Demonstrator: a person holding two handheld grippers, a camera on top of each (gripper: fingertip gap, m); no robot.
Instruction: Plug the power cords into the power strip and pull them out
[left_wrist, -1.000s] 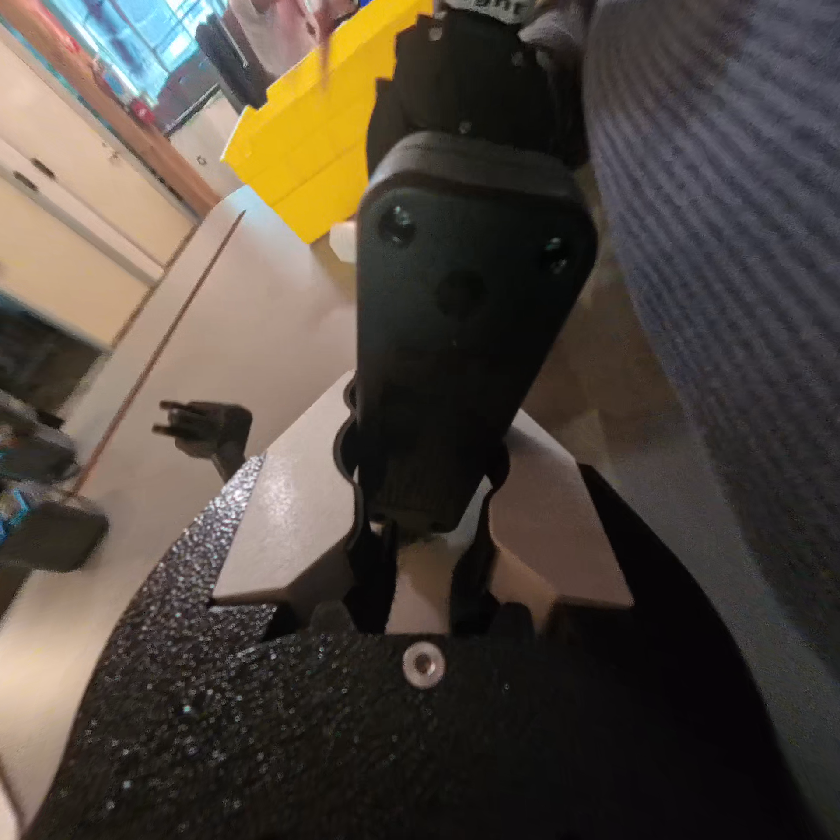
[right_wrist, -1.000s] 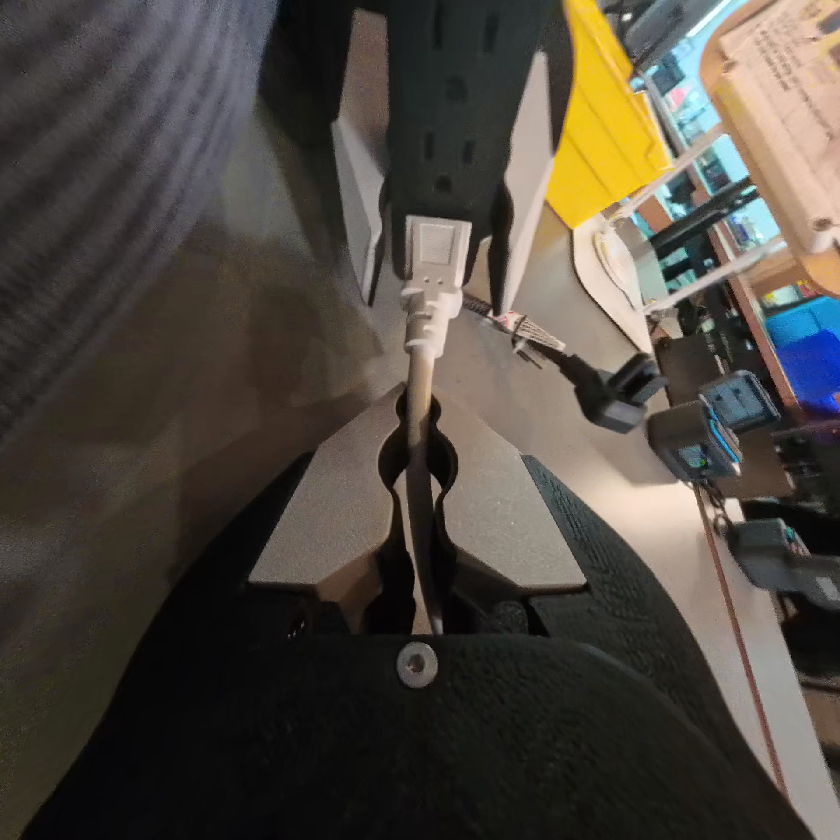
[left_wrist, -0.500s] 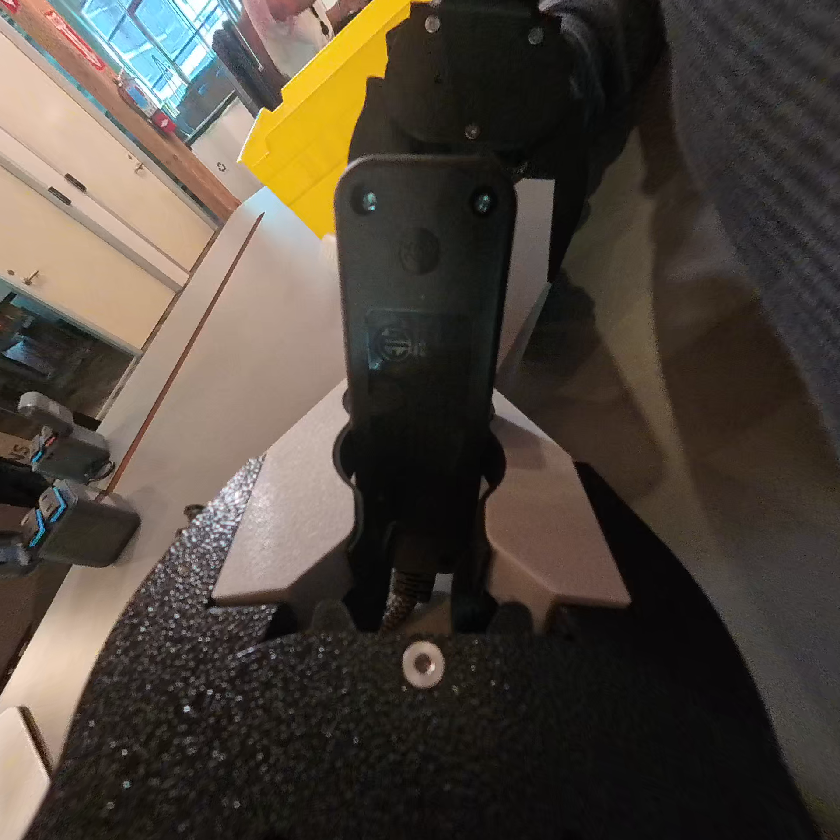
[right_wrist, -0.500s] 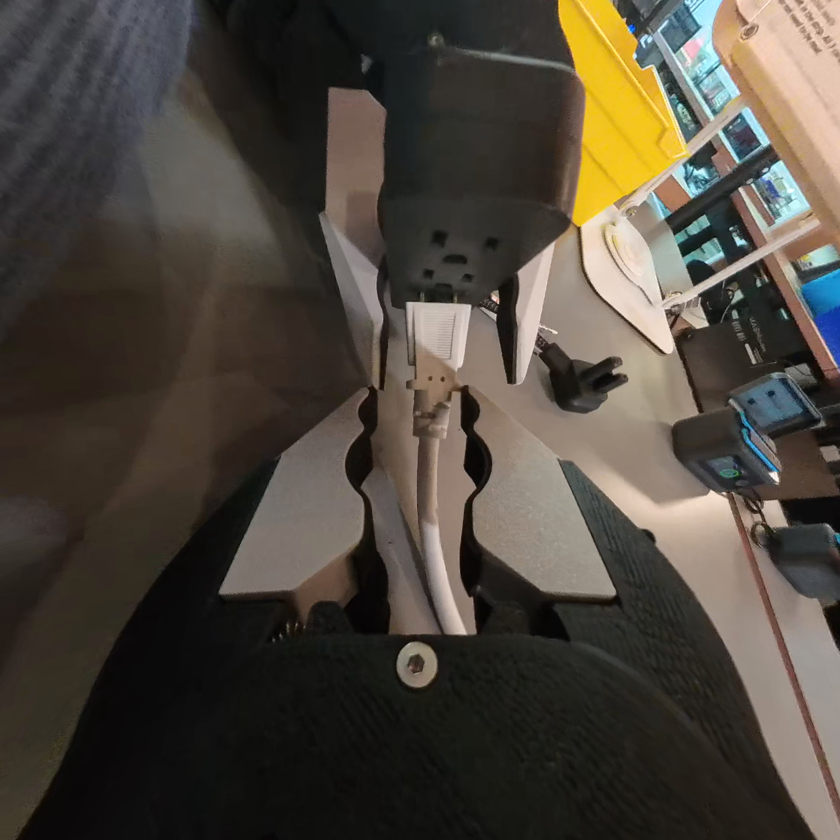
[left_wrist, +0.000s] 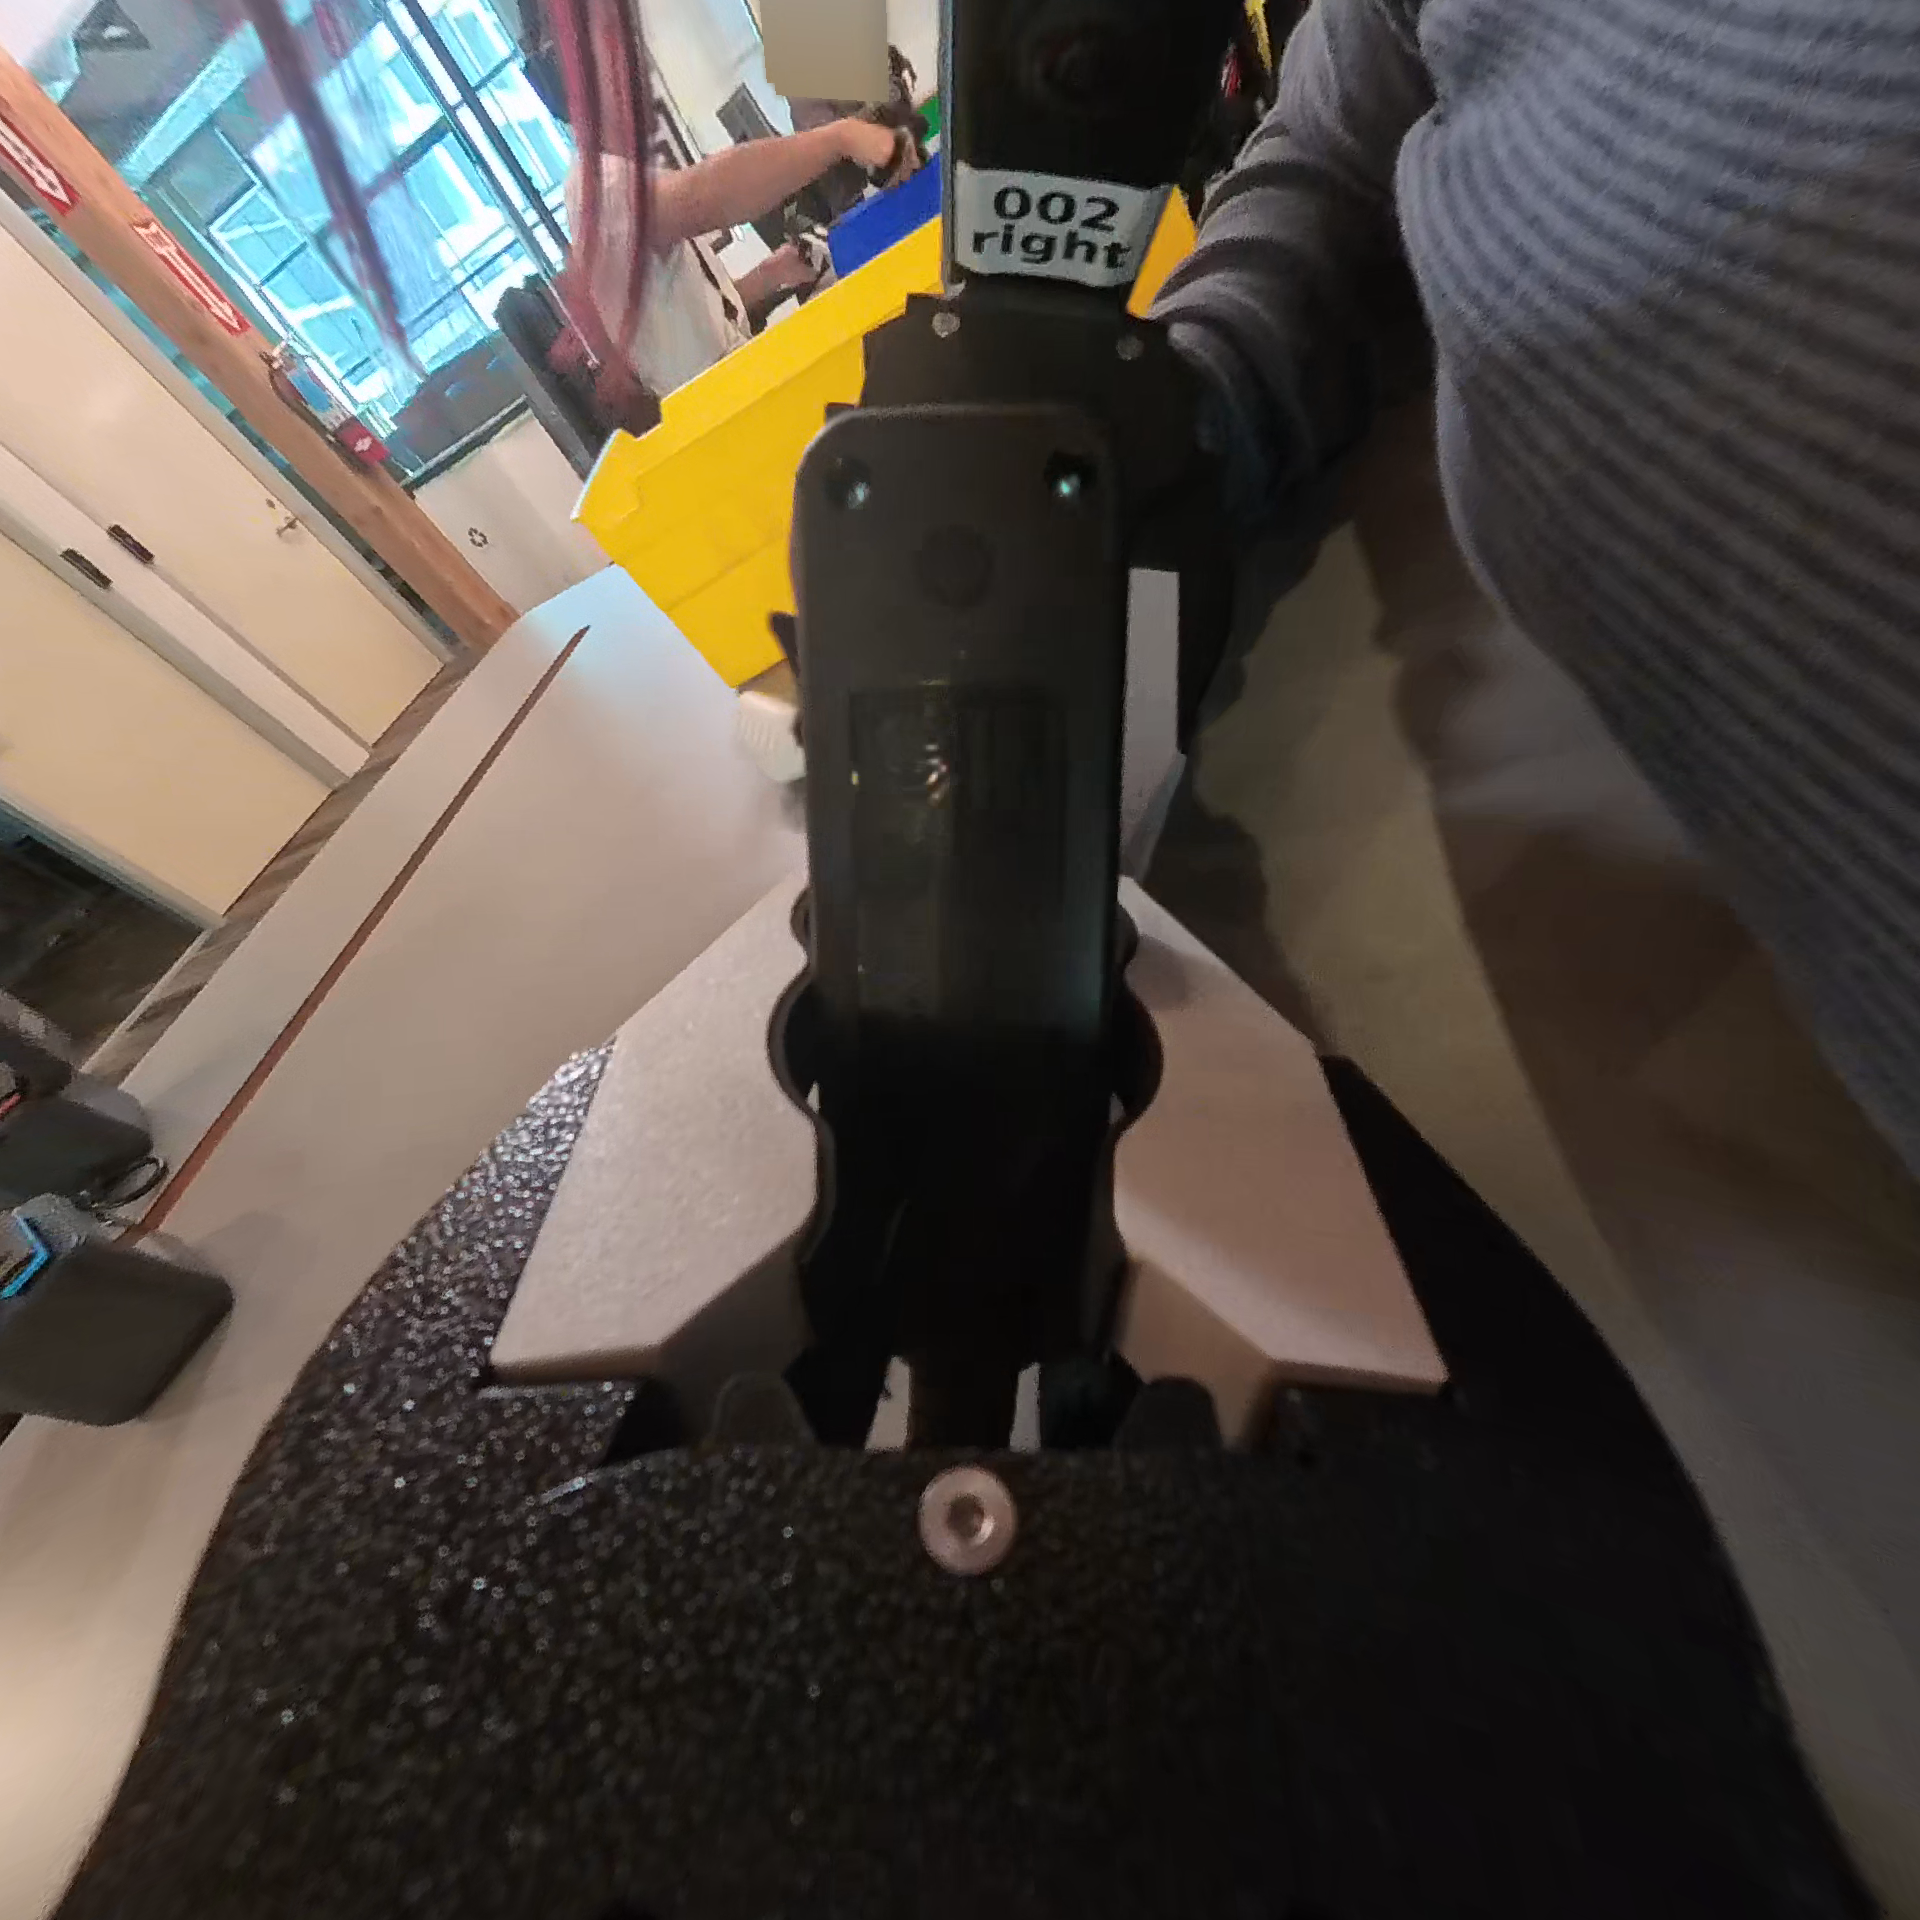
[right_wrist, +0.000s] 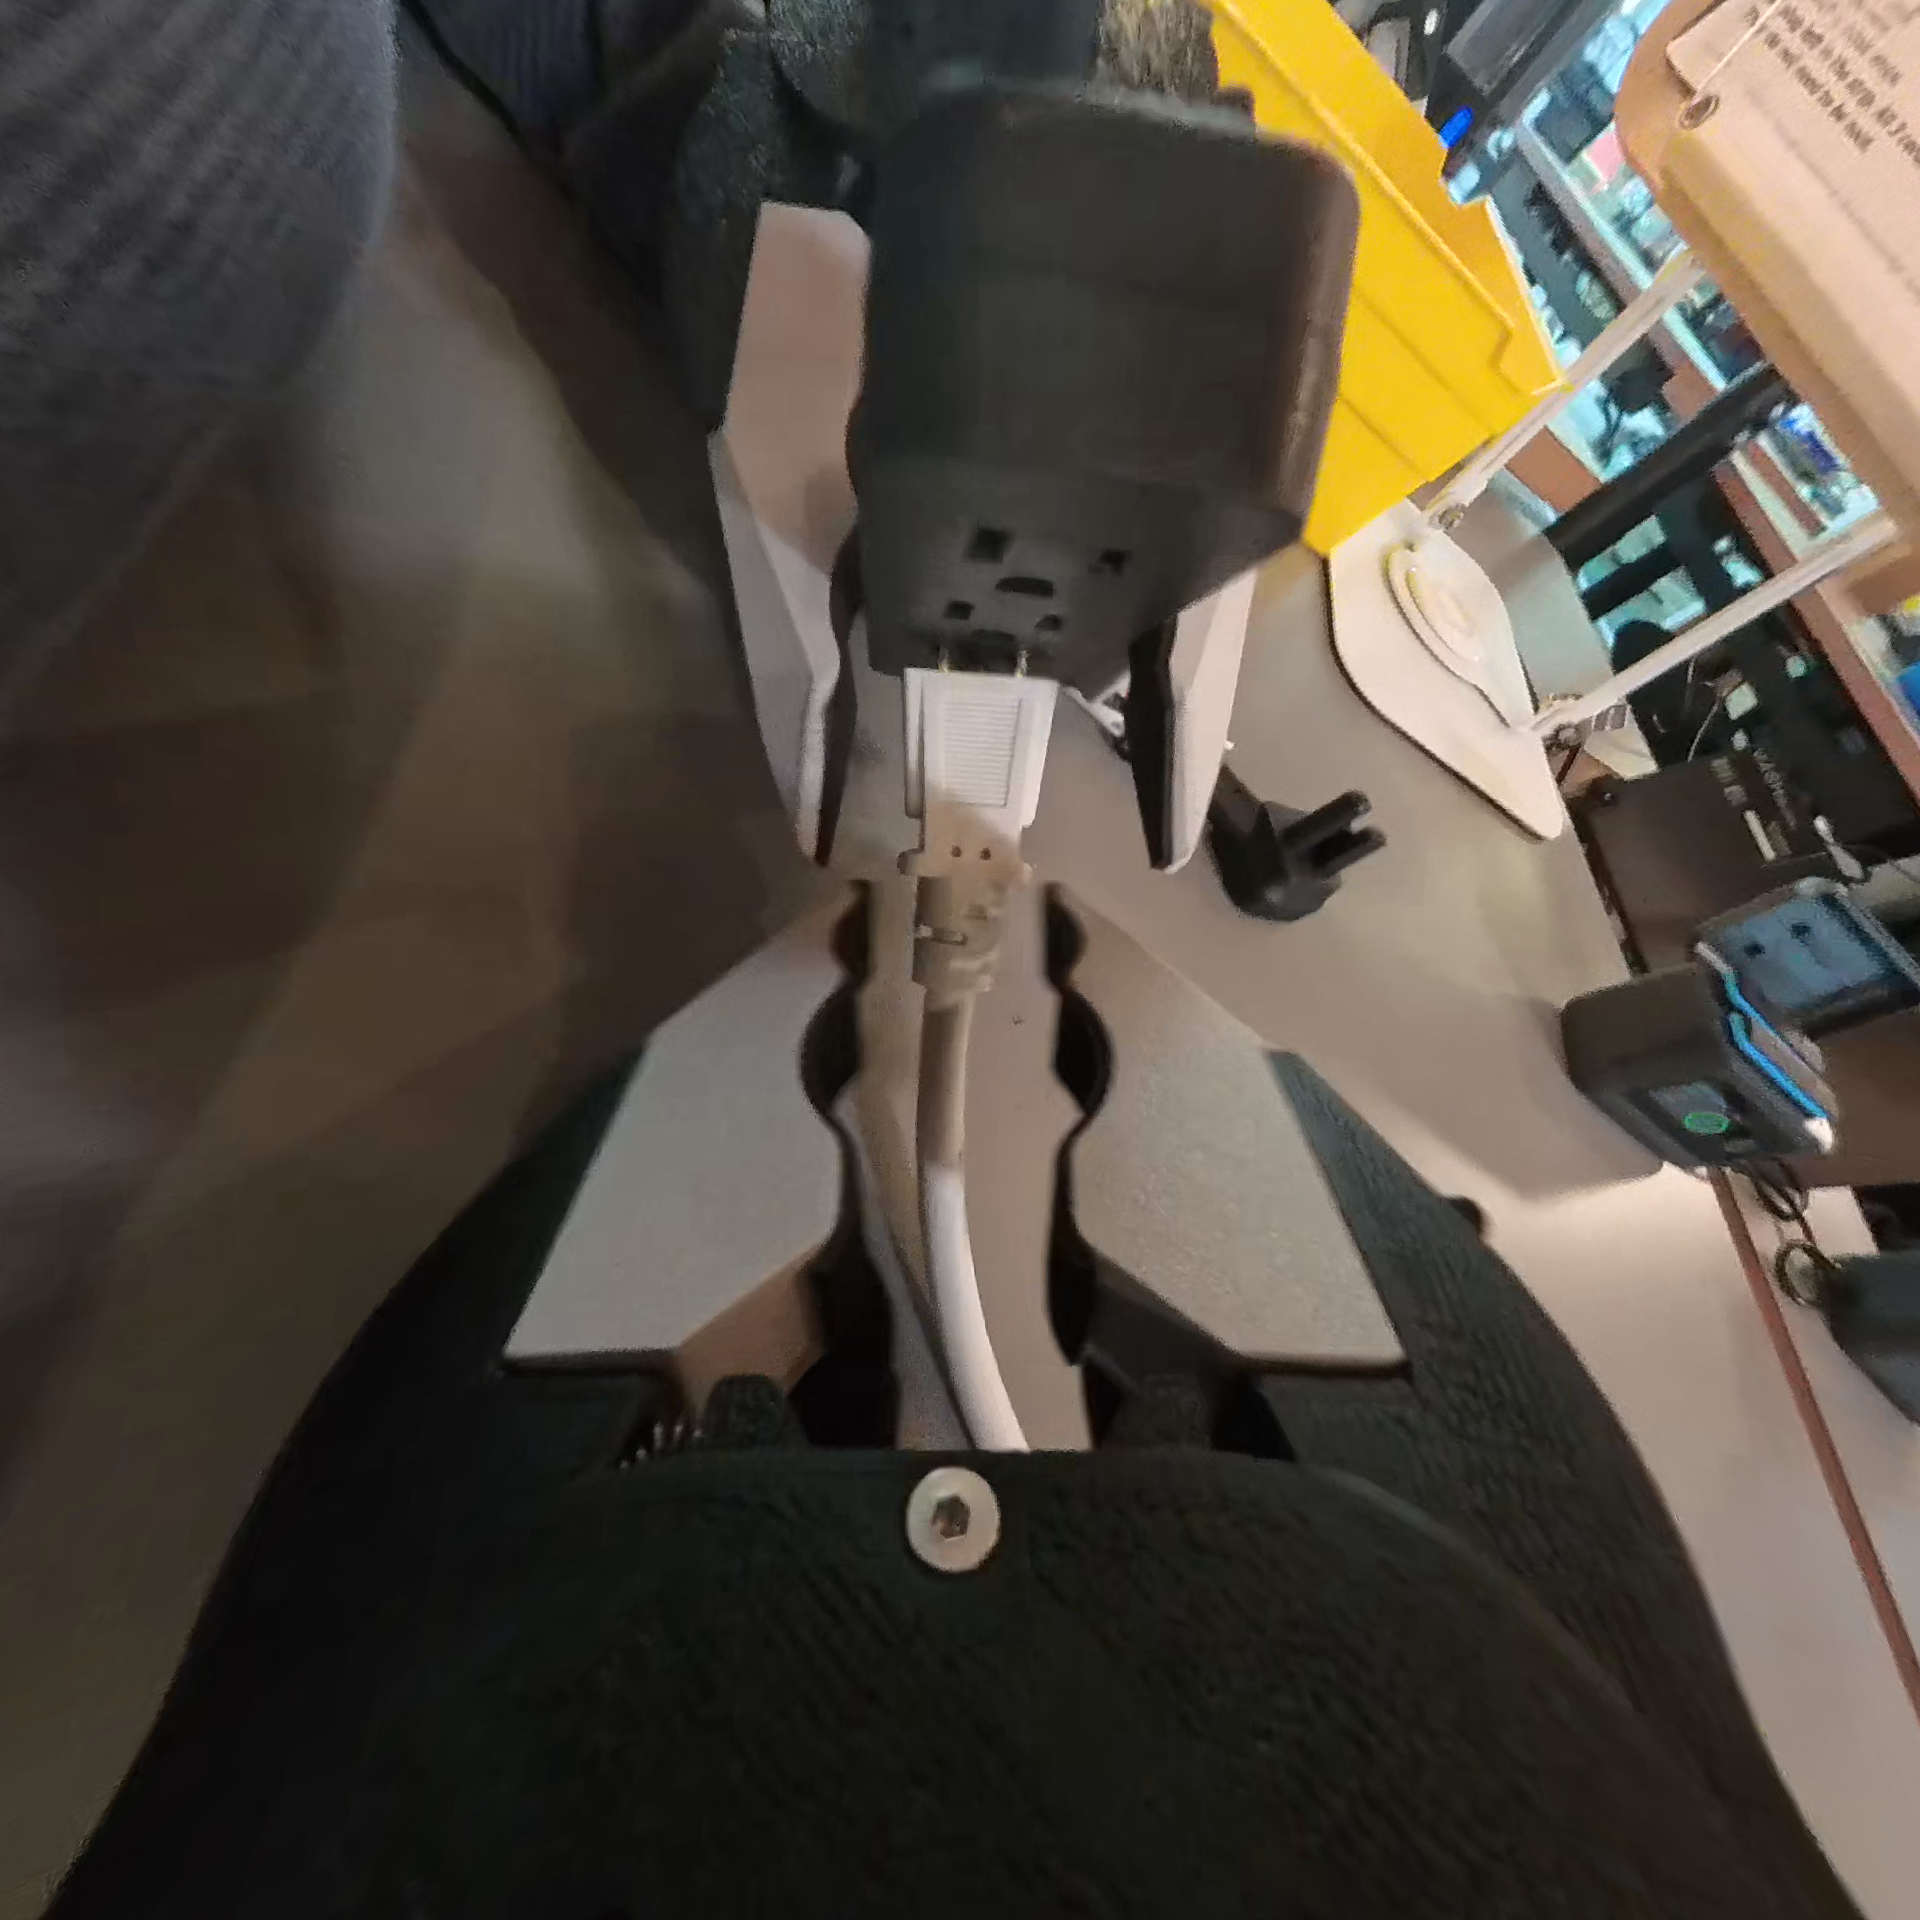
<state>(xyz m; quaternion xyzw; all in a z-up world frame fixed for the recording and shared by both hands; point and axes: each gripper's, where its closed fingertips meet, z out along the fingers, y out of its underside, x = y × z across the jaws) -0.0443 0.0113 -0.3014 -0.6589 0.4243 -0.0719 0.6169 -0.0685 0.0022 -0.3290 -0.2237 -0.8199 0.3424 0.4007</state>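
- Step, as I judge it: the white plug (right_wrist: 977, 743) is partly out of the strip (right_wrist: 1081, 416), its prongs showing at the socket face, so this is either the last push in or the start of a pull.
- Left gripper (left_wrist: 961, 1039) is clamped on the strip's cord end, holding it off the table (left_wrist: 499, 914).
- Right gripper (right_wrist: 956, 935) stands apart; the white cord (right_wrist: 951, 1195) runs loose between its fingers (right_wrist: 717, 1174), just below the plug.
- Next move likely calls for closing on the plug body and moving straight along the strip's axis.
- Right of the strip: a black plug (right_wrist: 1288, 847) lies on the table, then 2 dark devices.
- Behind the strip: a yellow bin (left_wrist: 727, 520), cabinets, windows, a person.
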